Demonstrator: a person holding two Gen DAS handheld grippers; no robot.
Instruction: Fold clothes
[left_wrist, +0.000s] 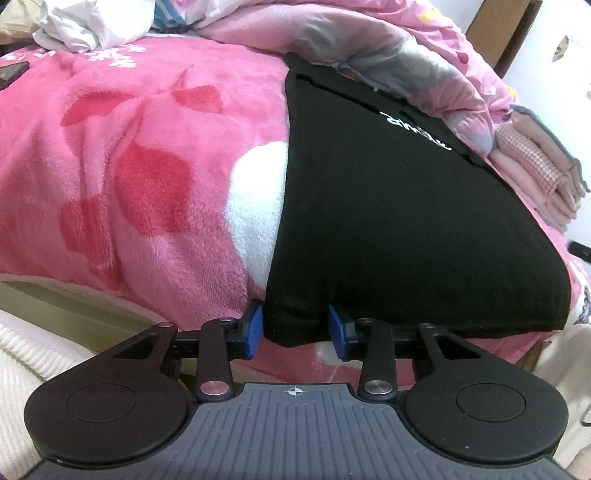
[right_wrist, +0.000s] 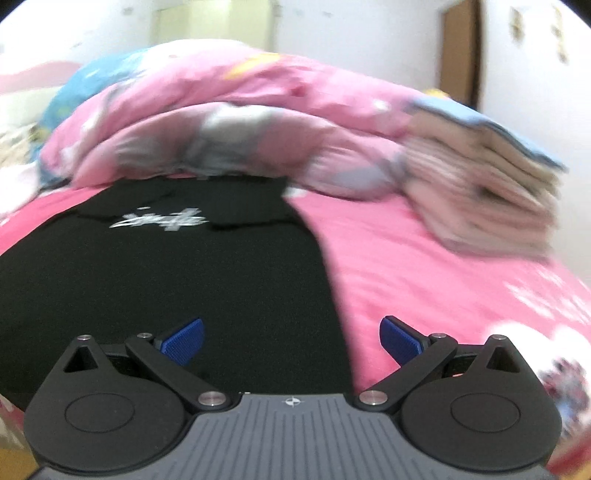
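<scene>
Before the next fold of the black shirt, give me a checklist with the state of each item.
1. Left gripper on the shirt's near corner: the corner sits between the blue pads; whether they press on it, cannot tell.
2. Right gripper ready to take the other corner: jaws wide, nothing between them, ok.
3. Black shirt lying flat on the pink blanket: ok.
4. Far end of the shirt clear of the pink quilt: it runs right up to it, cannot tell.
5. Stack of folded cloths off the shirt: ok.
6. Right wrist view sharp enough to aim: blurred, not ok.
</scene>
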